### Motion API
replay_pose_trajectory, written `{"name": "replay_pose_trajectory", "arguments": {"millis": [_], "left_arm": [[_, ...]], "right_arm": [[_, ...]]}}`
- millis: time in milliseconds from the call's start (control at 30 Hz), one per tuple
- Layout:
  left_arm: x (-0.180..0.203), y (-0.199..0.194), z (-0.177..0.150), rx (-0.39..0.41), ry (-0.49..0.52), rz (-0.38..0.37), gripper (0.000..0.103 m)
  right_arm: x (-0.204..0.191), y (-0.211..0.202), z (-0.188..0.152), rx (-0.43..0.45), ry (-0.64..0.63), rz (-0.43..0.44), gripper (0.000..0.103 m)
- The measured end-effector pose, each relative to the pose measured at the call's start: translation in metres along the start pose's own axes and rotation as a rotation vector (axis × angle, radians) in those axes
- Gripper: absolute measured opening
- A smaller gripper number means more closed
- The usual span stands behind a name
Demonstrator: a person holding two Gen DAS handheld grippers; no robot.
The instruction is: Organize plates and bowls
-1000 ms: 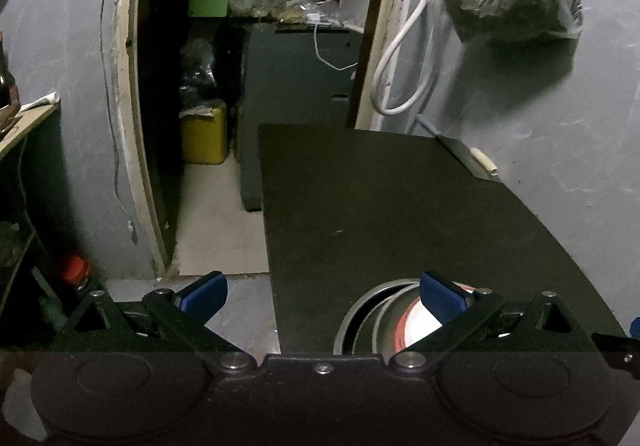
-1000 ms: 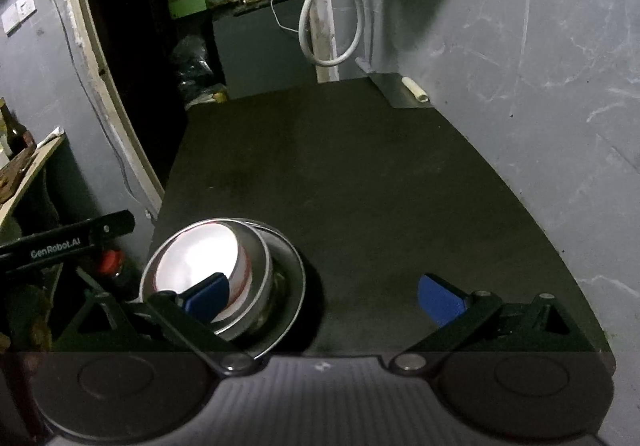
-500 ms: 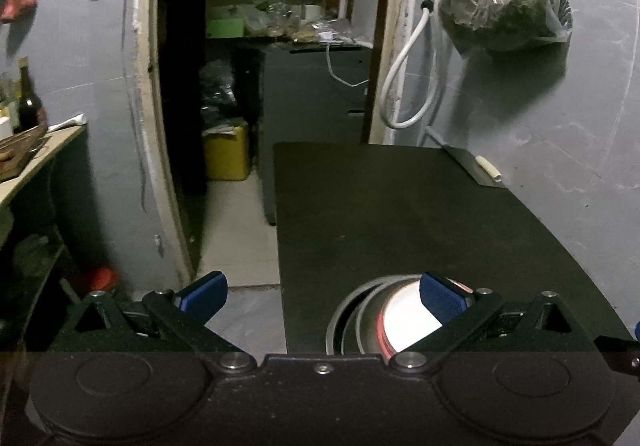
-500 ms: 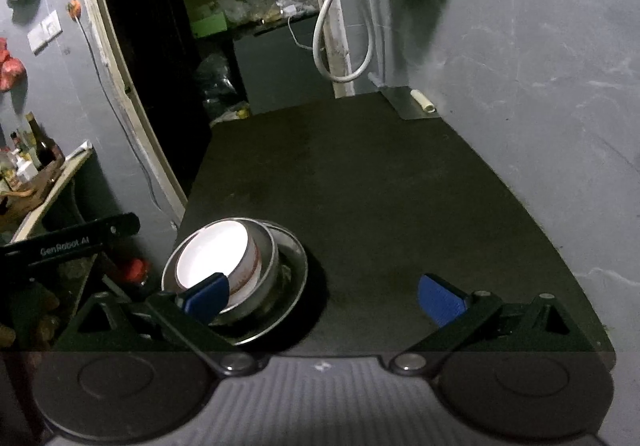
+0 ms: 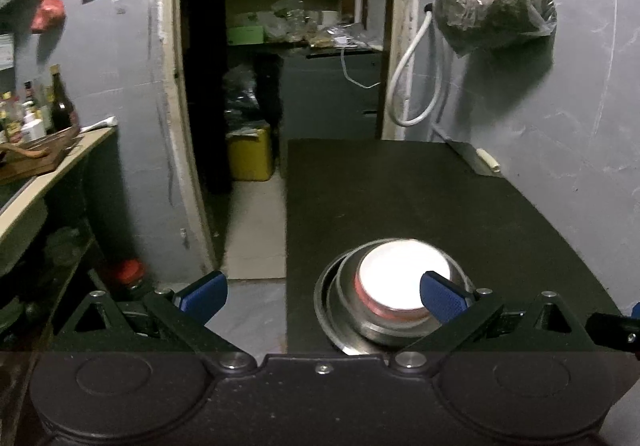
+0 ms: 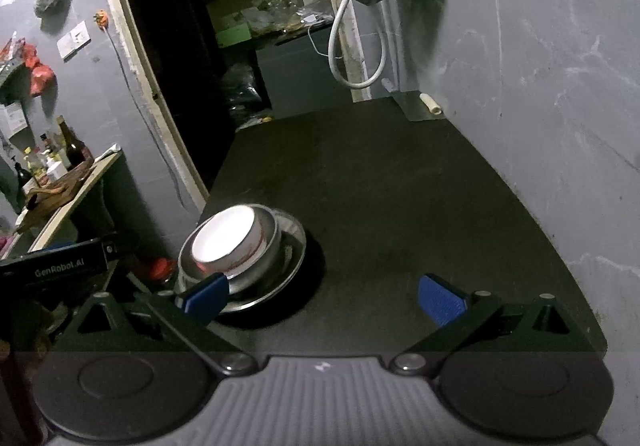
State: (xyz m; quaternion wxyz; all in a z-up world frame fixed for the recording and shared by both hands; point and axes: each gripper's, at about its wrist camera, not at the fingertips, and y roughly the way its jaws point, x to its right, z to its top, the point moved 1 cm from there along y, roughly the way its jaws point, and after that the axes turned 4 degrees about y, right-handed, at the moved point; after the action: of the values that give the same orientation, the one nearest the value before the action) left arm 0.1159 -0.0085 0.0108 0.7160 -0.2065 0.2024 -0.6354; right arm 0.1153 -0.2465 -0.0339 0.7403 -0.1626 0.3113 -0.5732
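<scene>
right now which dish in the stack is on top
The white bowl with the red band; it sits inside the steel bowl, which rests on the steel plate.

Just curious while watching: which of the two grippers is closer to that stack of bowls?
Left, probably. The left gripper has one finger directly over the stacked bowls; the right gripper hovers beside them, over the black table.

table (image 5: 400,186) black | bowl (image 5: 400,274) white (red band) | pads (image 5: 440,296) blue | walls (image 6: 540,46) grey

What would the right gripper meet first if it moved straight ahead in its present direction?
Probably nothing soon: the open right gripper faces bare black tabletop, with the stacked dishes off beside its left finger. Depth is unclear.
</scene>
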Motion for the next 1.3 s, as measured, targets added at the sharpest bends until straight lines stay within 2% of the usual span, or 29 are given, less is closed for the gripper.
{"name": "replay_pose_trajectory", "arguments": {"millis": [200, 333, 667, 900, 1300], "left_arm": [[-0.008, -0.026, -0.021, -0.032, 0.011, 0.034, 0.102], [-0.016, -0.036, -0.026, -0.036, 0.018, 0.028, 0.102], [-0.041, -0.039, -0.033, -0.043, 0.113, -0.081, 0.102], [-0.072, -0.032, -0.052, -0.022, 0.107, -0.158, 0.102], [-0.081, -0.032, -0.062, 0.002, 0.156, -0.205, 0.102]], "right_arm": [[-0.002, -0.011, -0.019, -0.011, 0.027, 0.017, 0.103], [-0.010, -0.017, -0.026, -0.011, 0.020, 0.008, 0.103], [-0.046, -0.037, -0.046, 0.041, 0.062, -0.101, 0.103], [-0.079, -0.045, -0.075, 0.095, 0.026, -0.167, 0.103], [-0.090, -0.051, -0.080, 0.111, 0.026, -0.203, 0.103]]}}
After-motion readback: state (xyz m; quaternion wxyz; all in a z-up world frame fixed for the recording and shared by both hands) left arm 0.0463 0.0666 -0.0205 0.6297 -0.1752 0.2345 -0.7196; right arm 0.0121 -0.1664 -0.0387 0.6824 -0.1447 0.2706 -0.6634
